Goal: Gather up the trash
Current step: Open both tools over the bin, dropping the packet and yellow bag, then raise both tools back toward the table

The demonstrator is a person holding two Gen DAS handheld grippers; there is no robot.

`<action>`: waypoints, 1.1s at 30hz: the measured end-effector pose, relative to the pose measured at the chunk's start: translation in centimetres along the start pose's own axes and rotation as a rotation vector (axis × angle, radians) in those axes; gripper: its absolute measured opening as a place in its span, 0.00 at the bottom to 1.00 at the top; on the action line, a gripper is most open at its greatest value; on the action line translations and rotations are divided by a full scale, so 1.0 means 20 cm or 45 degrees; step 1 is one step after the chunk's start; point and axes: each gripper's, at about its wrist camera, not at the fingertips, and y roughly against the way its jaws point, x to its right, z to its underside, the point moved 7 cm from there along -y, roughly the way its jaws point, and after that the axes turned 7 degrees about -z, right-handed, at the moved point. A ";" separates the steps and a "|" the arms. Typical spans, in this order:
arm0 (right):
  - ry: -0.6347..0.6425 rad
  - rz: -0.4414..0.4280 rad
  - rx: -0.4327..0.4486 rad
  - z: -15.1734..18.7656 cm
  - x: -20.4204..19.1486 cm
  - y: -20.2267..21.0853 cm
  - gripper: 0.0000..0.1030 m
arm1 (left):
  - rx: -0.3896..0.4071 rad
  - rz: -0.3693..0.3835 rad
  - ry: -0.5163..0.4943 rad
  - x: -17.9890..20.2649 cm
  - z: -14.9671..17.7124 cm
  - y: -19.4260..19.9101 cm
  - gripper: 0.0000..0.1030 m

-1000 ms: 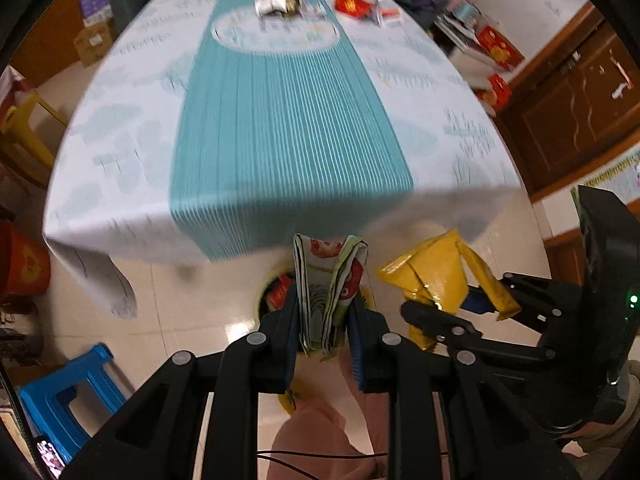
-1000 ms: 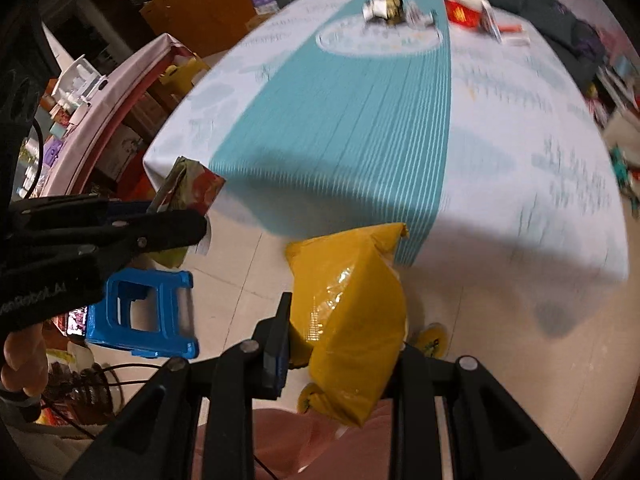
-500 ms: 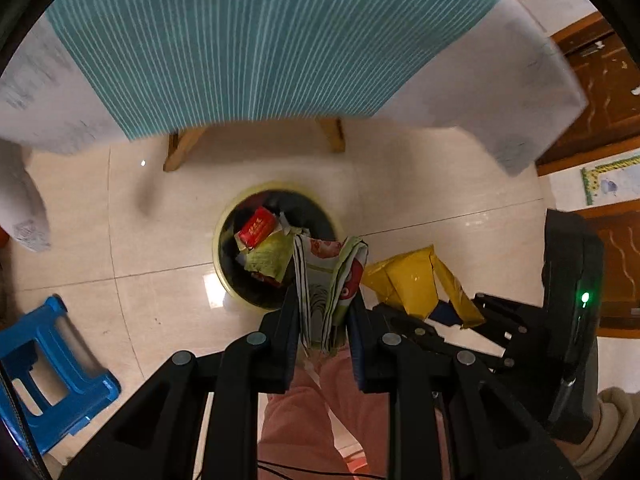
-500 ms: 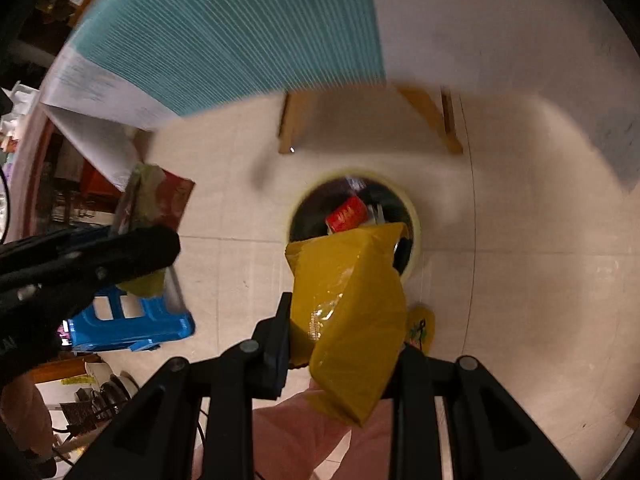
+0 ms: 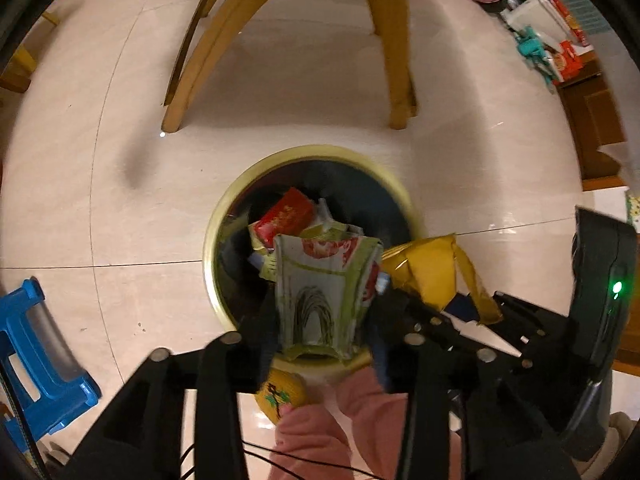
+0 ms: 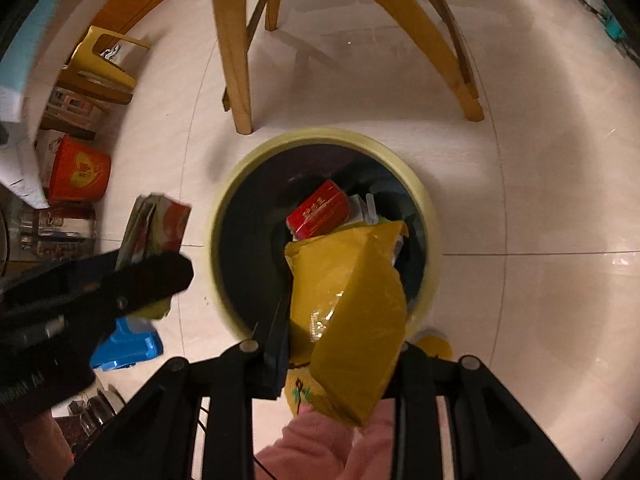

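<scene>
Left wrist: jaws pinch crinkled green wrapper; right's squeeze glossy yellow bag.

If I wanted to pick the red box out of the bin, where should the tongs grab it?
Grab the red box across its two long narrow sides, coming straight down from above. It lies on top of the other trash in the bin, tilted with its broad face up, and the bin's wall blocks any sideways approach.

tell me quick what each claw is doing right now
Left claw: shut on the green wrapper.
Right claw: shut on the yellow bag.
</scene>
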 end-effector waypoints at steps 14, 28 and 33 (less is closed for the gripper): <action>0.012 0.027 -0.046 -0.01 0.00 -0.12 0.49 | -0.015 -0.051 0.095 -0.17 0.06 -0.02 0.68; 0.032 0.042 0.018 0.02 -0.26 0.56 0.49 | 0.142 -0.077 0.088 -0.14 0.06 0.77 0.68; 0.046 0.019 0.072 0.04 -0.41 0.88 0.49 | 0.240 -0.114 -0.004 -0.08 0.09 1.15 0.68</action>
